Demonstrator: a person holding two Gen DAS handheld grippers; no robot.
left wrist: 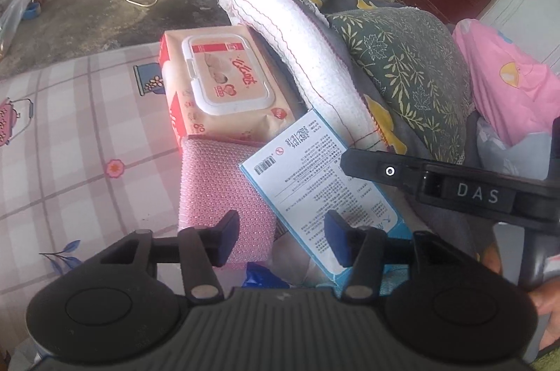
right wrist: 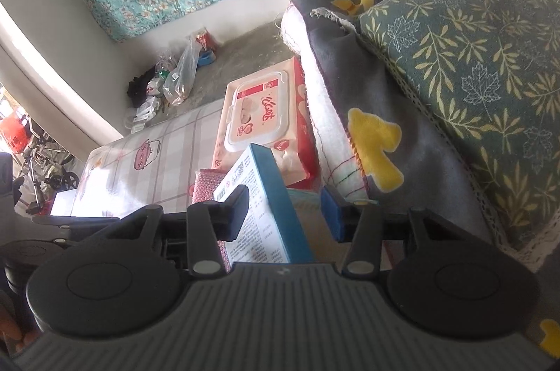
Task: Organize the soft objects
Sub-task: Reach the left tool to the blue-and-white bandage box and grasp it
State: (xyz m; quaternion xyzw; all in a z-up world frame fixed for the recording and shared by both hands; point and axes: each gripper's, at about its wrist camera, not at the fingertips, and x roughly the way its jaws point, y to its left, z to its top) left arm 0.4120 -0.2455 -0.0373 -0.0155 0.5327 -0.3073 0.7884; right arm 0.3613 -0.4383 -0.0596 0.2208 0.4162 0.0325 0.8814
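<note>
So, the key relation: blue-and-white box (right wrist: 259, 217) sits betw. the jaws of the right gripper (right wrist: 285, 213), long axis running straight away from it along the fingers, toward the wipes pack (right wrist: 262, 115). It looks tipped up on a long edge, printed face to the left, teal side to the right. Jaws approx. half open. Left finger looks to be on the printed face, but there's a clear gap betw. the right pad and the teal side, so no grip yet. Judgement: the right hand is the one lined up for the box and only needs to close.

Left gripper (left wrist: 281, 238) is also part open, w/ nothing held. It hangs above the near end of the pink knobbly pad (left wrist: 217, 189), and the box's near corner is just by its right finger. The pad lies flat on the checked cloth (left wrist: 70, 126), touching the wipes pack at its far end, box leaning over its right edge. Rolled white towel (left wrist: 297, 38) and leaf-print pillow (left wrist: 402, 63) are farther right, untouched.
</note>
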